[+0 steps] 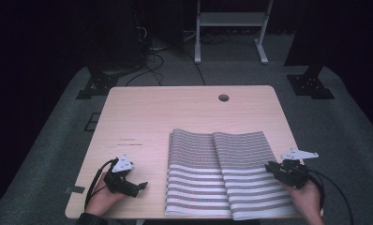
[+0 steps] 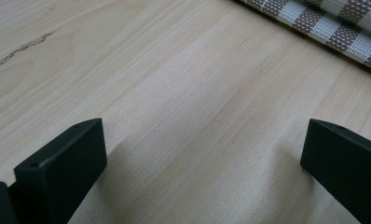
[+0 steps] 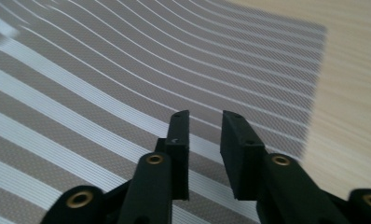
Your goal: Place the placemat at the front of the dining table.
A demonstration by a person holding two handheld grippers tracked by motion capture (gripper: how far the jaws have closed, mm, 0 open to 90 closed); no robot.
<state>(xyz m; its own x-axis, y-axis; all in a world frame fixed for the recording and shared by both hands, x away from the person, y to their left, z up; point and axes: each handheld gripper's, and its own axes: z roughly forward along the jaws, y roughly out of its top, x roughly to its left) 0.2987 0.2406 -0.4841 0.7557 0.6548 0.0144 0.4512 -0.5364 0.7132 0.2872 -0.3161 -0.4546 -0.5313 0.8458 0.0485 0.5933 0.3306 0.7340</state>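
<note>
A pale wooden tabletop [image 1: 142, 112] with a round cable hole [image 1: 223, 98] stands on grey carpet [image 1: 58, 126]. Beyond it, a white frame's legs [image 1: 229, 28] rest on the floor amid black cables [image 1: 152, 61]; dark stand bases [image 1: 311, 84] flank the unlit, black background.

Dim room with black surroundings, pale table [image 1: 184, 112] lit evenly from above, soft shadows beneath the jaws, high view grainy, striped mat [image 3: 104, 84] perhaps slightly motion-blurred, gripper views soft at their edges

Mat [image 1: 224, 176] on table [image 1: 142, 117], near-right part
</note>
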